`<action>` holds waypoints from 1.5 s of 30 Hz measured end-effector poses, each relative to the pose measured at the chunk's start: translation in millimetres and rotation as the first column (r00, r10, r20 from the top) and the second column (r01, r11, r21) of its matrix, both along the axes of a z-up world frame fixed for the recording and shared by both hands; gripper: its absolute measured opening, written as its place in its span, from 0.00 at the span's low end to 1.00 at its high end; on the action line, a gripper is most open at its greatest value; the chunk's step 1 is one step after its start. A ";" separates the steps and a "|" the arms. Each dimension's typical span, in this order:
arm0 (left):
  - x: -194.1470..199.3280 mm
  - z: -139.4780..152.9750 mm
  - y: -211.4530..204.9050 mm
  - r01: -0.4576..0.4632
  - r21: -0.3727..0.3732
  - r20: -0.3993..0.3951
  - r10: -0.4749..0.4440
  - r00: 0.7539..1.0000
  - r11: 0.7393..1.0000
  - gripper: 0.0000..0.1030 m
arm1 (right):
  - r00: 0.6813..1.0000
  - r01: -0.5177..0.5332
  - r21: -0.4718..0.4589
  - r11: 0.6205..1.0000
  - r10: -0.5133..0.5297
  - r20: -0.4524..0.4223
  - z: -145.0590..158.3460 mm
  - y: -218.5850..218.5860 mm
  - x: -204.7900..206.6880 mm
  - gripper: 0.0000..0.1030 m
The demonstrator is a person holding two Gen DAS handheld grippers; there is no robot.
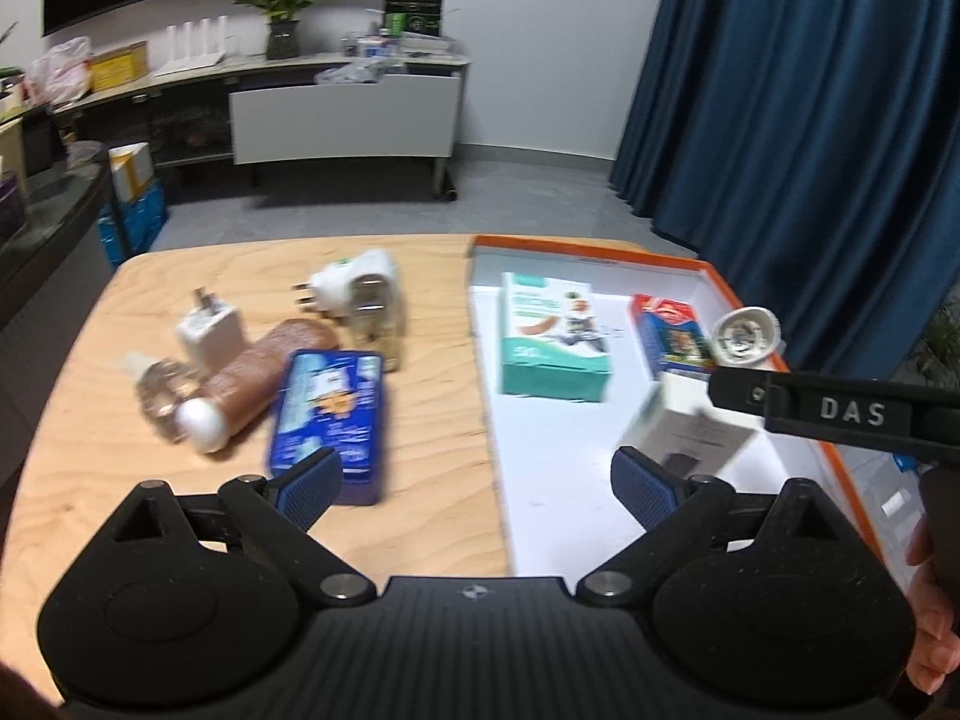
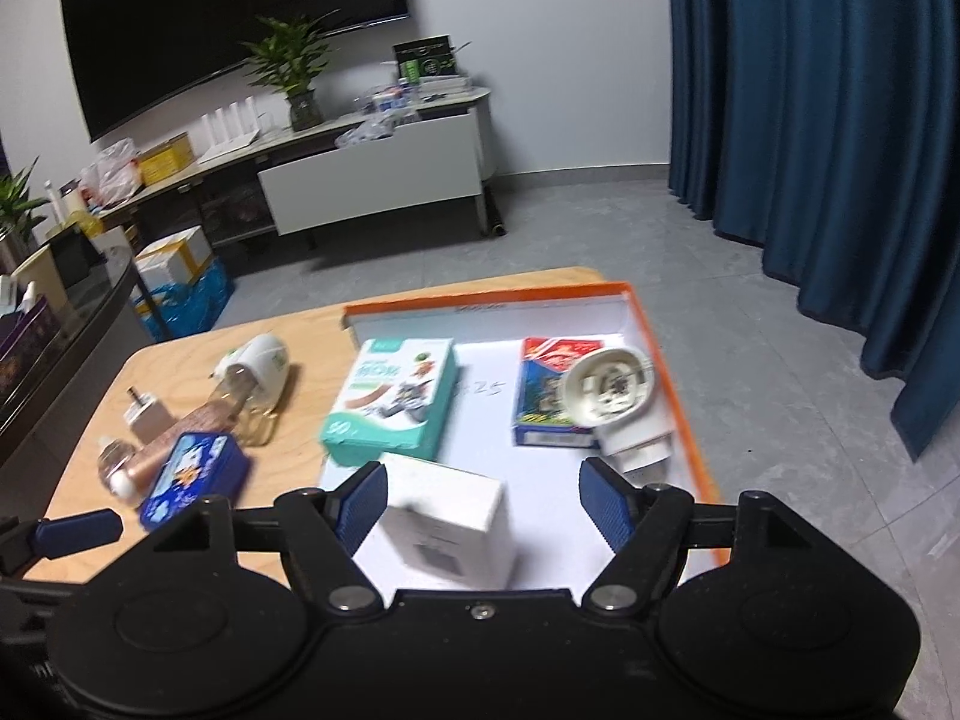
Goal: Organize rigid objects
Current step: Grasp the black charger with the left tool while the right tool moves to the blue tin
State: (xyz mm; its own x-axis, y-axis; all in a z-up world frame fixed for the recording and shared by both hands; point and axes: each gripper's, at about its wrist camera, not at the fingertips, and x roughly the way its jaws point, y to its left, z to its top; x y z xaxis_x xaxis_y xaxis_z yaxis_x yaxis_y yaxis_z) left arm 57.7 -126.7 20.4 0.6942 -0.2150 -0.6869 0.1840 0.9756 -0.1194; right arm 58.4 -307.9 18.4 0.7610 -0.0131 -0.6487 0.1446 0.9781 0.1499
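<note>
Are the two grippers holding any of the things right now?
No. The left gripper is open over the table edge. The right gripper is open too; the white box sits between its jaws in the orange tray, but the pads aren't pressing it.

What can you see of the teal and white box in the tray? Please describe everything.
The teal and white box looks like printed cardboard: a white top face with a picture and lettering, and teal sides. It appears closed and lies flat, printed face up, on the white floor of the orange-rimmed tray, near its left wall. Nothing touches it besides the tray floor; no gripper holds it.
</note>
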 end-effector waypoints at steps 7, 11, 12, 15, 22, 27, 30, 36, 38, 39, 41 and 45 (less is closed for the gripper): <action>-11.9 -1.3 42.0 -0.041 -0.008 -0.001 0.041 0.999 0.999 0.96 | 0.998 -0.065 -0.014 0.998 0.065 -0.016 -4.7 27.2 -2.9 0.82; -29.9 -8.2 69.6 -0.005 -0.024 0.019 0.006 1.000 1.000 0.96 | 0.995 -0.093 -0.011 0.996 0.092 -0.023 -6.5 36.8 -6.0 0.82; -35.9 -11.7 77.2 0.012 -0.027 0.023 -0.012 1.000 1.000 0.96 | 0.995 -0.100 -0.012 0.995 0.100 -0.024 -6.6 38.8 -7.0 0.82; -53.5 -29.6 94.2 0.060 0.007 0.013 -0.060 0.998 0.998 0.95 | 0.993 -0.113 -0.013 0.993 0.113 -0.025 -6.0 43.7 -9.5 0.82; -64.3 -60.9 111.0 0.080 0.042 -0.025 -0.079 0.997 0.996 0.84 | 0.990 -0.142 -0.001 0.990 0.142 -0.026 -2.9 56.9 -9.0 0.82; -62.0 -68.0 101.4 0.132 0.089 0.011 -0.133 0.991 0.987 0.78 | 0.987 -0.161 -0.012 0.987 0.161 -0.022 1.4 66.5 -9.2 0.82; -62.7 -70.6 100.4 0.129 0.119 0.037 -0.134 0.990 0.984 0.64 | 0.985 -0.172 -0.018 0.985 0.171 -0.026 1.5 72.0 -8.5 0.82; -66.6 -68.2 105.1 0.079 0.077 0.050 -0.083 0.995 0.994 0.35 | 0.978 -0.204 -0.007 0.979 0.203 -0.050 -5.5 87.4 -2.3 0.82; -65.7 -67.5 108.7 0.060 0.050 0.045 -0.062 0.997 0.997 0.35 | 0.973 -0.222 -0.007 0.975 0.221 -0.060 -8.4 94.7 0.6 0.82; -64.2 -67.3 110.2 0.049 0.040 0.043 -0.051 0.998 0.998 0.35 | 0.971 -0.232 -0.007 0.973 0.231 -0.063 -9.8 98.7 2.4 0.82; -62.7 -66.9 112.9 0.018 0.046 0.044 -0.020 0.999 0.999 0.35 | 0.967 -0.248 -0.009 0.969 0.246 -0.072 -12.8 106.4 5.8 0.82; -59.1 -61.6 123.4 -0.038 0.016 0.047 0.037 0.998 0.999 0.35 | 0.957 -0.272 0.009 0.962 0.271 -0.099 -21.6 118.7 18.6 0.82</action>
State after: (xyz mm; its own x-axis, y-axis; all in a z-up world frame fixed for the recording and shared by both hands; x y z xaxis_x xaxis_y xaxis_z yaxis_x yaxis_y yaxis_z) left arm -1.5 -3.3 -41.2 0.7330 -0.1766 -0.6569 0.1519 0.9838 -0.0950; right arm 76.9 -189.2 -3.1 0.6686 0.1817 -0.7211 -0.1125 0.9832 0.1434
